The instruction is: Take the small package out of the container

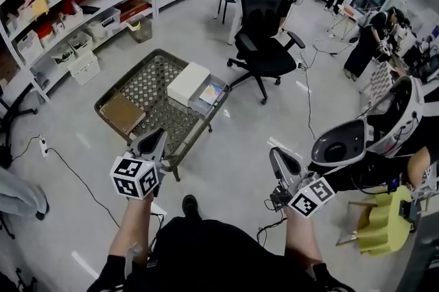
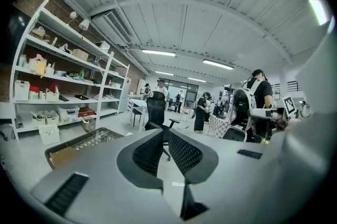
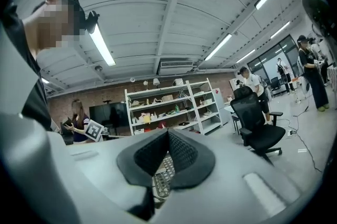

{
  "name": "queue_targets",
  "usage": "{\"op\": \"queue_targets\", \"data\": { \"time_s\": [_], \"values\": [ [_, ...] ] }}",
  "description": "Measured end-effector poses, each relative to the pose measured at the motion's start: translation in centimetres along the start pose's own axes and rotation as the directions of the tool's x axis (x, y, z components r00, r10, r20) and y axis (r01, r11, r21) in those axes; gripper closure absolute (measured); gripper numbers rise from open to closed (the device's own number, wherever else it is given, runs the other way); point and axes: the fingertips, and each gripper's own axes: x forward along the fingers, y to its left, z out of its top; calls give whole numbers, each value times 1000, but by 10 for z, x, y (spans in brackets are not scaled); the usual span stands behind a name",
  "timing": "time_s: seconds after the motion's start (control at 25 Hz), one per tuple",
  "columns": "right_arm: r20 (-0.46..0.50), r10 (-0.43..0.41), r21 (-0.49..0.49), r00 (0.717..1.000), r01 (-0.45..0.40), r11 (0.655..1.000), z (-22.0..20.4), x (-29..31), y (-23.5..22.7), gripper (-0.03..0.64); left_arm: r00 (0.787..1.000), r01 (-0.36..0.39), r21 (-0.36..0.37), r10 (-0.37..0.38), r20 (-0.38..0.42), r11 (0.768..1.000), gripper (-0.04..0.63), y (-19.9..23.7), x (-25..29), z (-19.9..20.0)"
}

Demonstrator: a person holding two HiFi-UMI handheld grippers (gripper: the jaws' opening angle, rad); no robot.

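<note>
As it lies flat, package (image 1: 209,94) parallels container (image 1: 197,132) rim.

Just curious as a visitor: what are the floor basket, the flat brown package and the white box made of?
Basket: looks like metal wire, an open grid with the floor showing through. Flat brown package: probably cardboard, matte tan. White box: likely paperboard, plain and matte, though too small to be sure.

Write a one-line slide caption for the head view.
Left gripper and right gripper, both shut and empty, held short of the wire container holding a white box and brown package.
</note>
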Motion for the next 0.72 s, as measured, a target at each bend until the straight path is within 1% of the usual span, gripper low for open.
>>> {"op": "queue_targets", "data": {
  "time_s": [0.16,0.36,0.56,0.72],
  "values": [
    [-19,23,6,1000,-23,1000,9,57,-15,606,1000,6,-9,-6,-7,1000,558,32,37,15],
    [-48,48,5,998,-47,999,4,113,-24,606,1000,18,-1,-18,-8,1000,558,60,64,24],
    [-74,51,33,996,-48,998,-11,137,-32,606,999,29,-45,-31,-36,999,558,76,83,17],
    [-81,26,80,996,-19,997,-16,145,-57,606,999,21,-57,-23,-42,998,558,89,97,17]
  ]
}}
